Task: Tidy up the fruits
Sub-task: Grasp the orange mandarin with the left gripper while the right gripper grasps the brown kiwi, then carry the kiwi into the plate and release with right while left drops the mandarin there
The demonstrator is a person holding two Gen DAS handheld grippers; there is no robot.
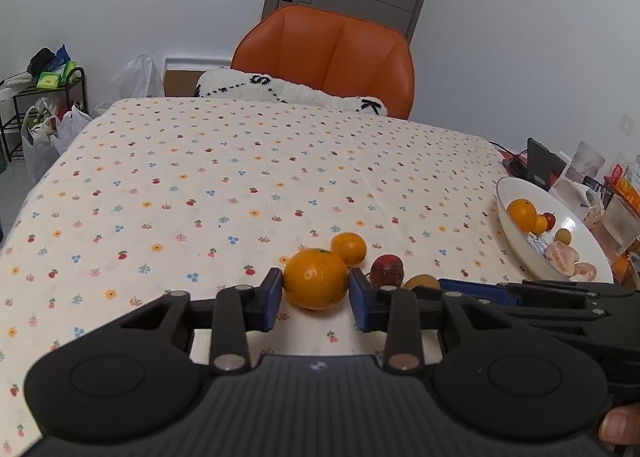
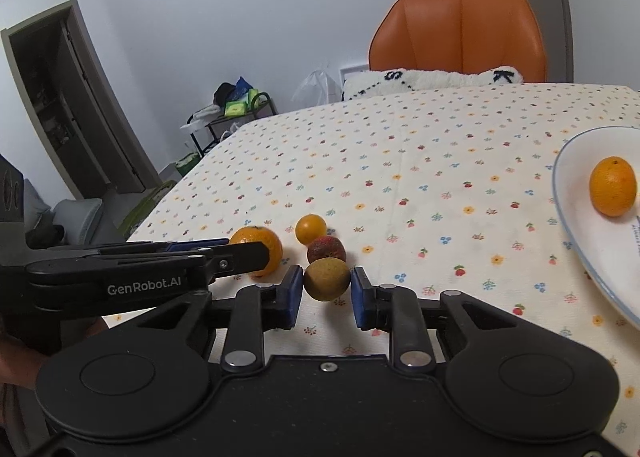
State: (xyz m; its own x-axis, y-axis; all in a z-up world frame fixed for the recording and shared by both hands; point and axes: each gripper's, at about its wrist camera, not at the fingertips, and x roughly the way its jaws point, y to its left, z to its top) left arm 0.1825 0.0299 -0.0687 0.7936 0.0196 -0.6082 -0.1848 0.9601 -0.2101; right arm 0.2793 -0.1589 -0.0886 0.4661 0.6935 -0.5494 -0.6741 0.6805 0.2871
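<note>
On the flowered tablecloth, towards its near edge, four loose fruits lie in a tight cluster. Farthest left is a large mandarin, sitting squarely between the blue pads of the left gripper. The jaws stand about as wide as the fruit; the left pad looks to be touching the peel and the right one is just beside it, so I judge this a grasp about to close, not yet a firm hold. Just behind the mandarin, touching or nearly so, is a smaller orange citrus.

Next to the right comes a dark red fruit, rough-skinned, perhaps a lychee. Directly in front of it, in the right wrist view, a yellow-green round fruit lies between the pads of the right gripper. Those jaws are a little wider than the fruit, with a small gap on each side, and grip nothing.

Each fruit lies dead ahead of its own gripper, centred in the jaws; both are round, so no long axis matters. The two grippers work close side by side, and the left one's finger crosses the right view in front of the mandarin.

At the table's right edge sits a white oval dish already holding an orange and peeled segments. The right gripper is nearer to it.
</note>
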